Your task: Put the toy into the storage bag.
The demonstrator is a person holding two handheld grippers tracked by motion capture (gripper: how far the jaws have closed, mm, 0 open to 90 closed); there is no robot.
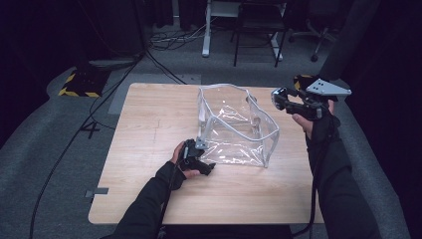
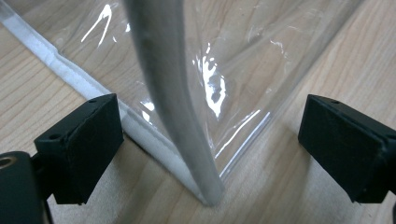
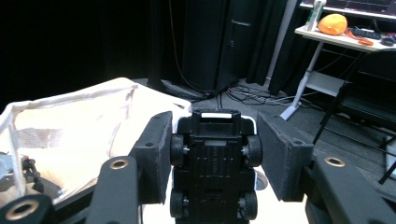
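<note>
A clear plastic bag (image 1: 234,127) with white trim stands open-topped on the wooden table (image 1: 149,114). My left gripper (image 1: 198,147) lies low at the bag's near left corner. In the left gripper view this gripper (image 2: 212,140) is open, its jaws wide apart on either side of the corner's white trim (image 2: 173,93) without touching it. My right gripper (image 1: 279,97) hovers above the bag's far right rim, shut on a black toy car (image 1: 275,94). The right gripper view shows the car's underside and wheels (image 3: 213,163) clamped between the pads (image 3: 156,144), with the bag (image 3: 70,121) below at the left.
The table's right edge runs just under my right hand. Beyond the far edge lie floor cables (image 1: 169,37), a white desk leg (image 1: 206,30), a chair frame (image 1: 256,35) and a yellow-black striped block (image 1: 79,84). An orange object (image 3: 332,23) sits on a far desk.
</note>
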